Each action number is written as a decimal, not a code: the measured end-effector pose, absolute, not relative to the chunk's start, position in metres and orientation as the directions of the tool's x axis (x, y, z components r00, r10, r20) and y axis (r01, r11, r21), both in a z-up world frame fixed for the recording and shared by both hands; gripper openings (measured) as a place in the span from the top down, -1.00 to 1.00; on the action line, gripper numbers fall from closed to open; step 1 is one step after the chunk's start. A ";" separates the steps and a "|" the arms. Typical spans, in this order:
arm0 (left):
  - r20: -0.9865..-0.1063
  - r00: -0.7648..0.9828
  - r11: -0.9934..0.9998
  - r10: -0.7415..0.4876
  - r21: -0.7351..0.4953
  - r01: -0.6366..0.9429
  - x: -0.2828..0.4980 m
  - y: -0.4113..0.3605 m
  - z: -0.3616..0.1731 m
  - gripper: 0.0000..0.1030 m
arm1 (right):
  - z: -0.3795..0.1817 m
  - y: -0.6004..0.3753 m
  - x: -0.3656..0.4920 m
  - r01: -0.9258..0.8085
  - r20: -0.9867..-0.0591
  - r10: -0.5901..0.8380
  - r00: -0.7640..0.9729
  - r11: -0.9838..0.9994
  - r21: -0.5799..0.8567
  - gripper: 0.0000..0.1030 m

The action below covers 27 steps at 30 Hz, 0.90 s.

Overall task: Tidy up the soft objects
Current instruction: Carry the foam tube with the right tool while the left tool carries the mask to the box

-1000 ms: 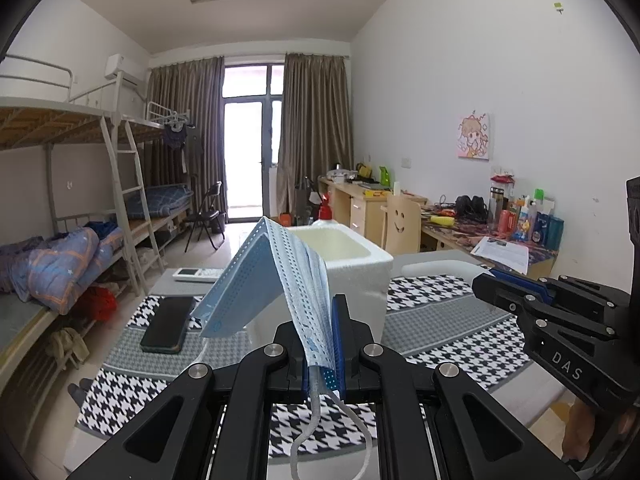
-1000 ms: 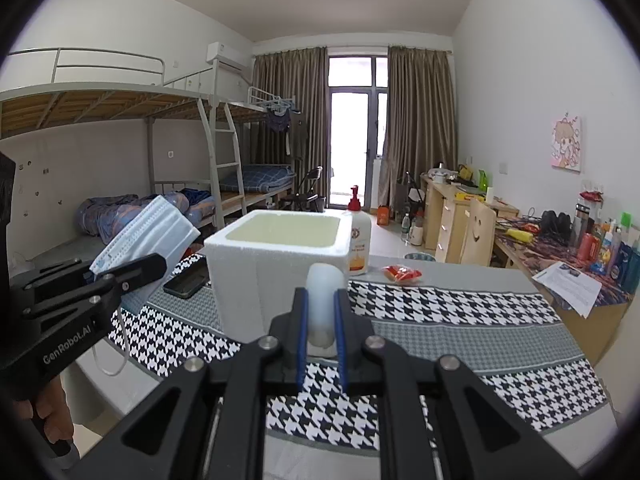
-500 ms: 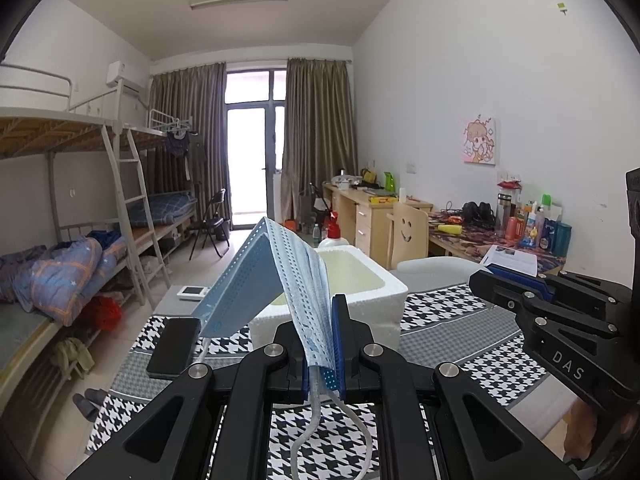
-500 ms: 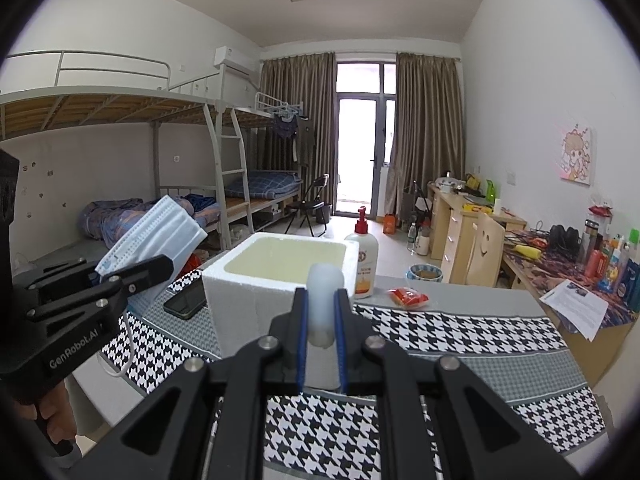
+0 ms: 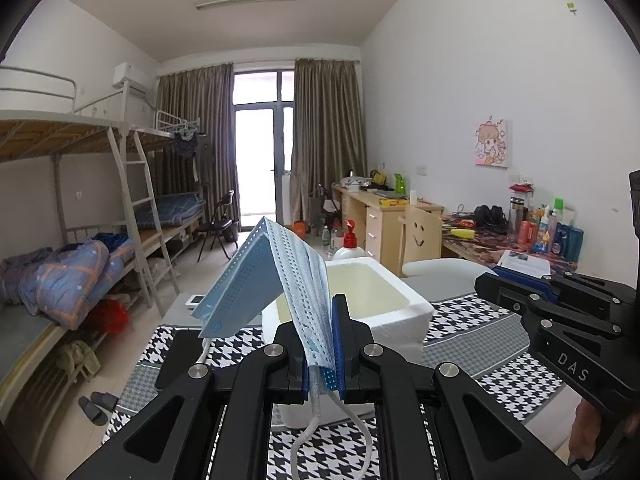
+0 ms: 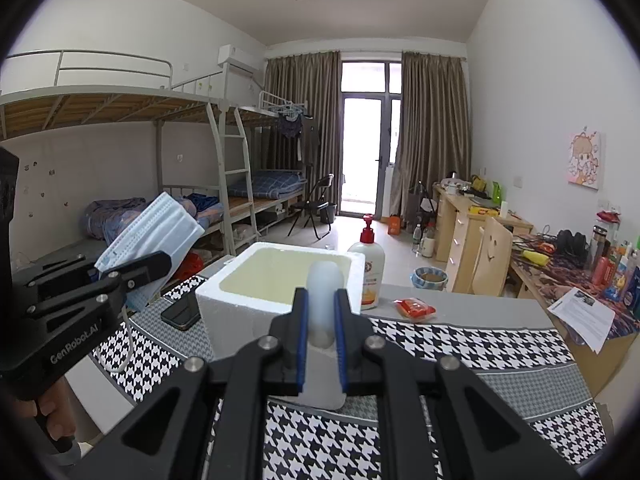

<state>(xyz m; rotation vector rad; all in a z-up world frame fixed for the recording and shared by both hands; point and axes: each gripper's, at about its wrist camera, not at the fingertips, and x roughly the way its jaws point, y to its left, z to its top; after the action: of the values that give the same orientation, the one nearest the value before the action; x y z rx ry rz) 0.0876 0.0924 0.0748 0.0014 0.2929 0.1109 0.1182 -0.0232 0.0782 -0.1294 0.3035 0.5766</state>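
Observation:
My left gripper (image 5: 323,344) is shut on a folded blue face mask (image 5: 276,280), held above the table in front of a white foam box (image 5: 384,312); its ear loop hangs down. In the right wrist view the mask (image 6: 156,236) and left gripper (image 6: 132,272) sit at the left of the foam box (image 6: 256,296). My right gripper (image 6: 322,320) is shut on a soft white translucent object (image 6: 323,292), held just before the box's near wall. The right gripper (image 5: 520,292) shows at the right of the left wrist view.
A houndstooth cloth covers the table (image 6: 460,344). A black phone (image 6: 182,312), a lotion pump bottle (image 6: 368,268) and a red packet (image 6: 414,307) lie near the box. Bunk beds stand left, cluttered desks right.
Both grippers have risen and drawn back a little, so the foam box looks lower and its inside shows more. Both grips are unchanged.

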 end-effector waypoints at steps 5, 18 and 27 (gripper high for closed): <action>-0.286 0.952 0.994 0.109 0.026 -0.106 0.098 0.096 0.076 0.81 | 0.077 -0.016 0.127 -0.561 -0.327 0.521 0.788 0.827 -0.034 0.70; -0.297 0.947 0.993 0.121 0.020 -0.121 0.118 0.116 0.076 0.81 | 0.080 0.013 0.160 -0.608 -0.369 0.565 0.738 0.794 -0.003 0.70; -0.310 0.938 0.987 0.156 0.010 -0.161 0.132 0.136 0.071 0.81 | 0.077 0.035 0.175 -0.634 -0.394 0.583 0.711 0.773 0.000 0.70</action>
<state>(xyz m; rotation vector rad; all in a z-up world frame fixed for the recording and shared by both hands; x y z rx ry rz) 0.1318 0.1359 0.0705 -0.0156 0.3152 0.1615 0.1751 0.0346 0.0770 -0.1393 0.3883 0.6774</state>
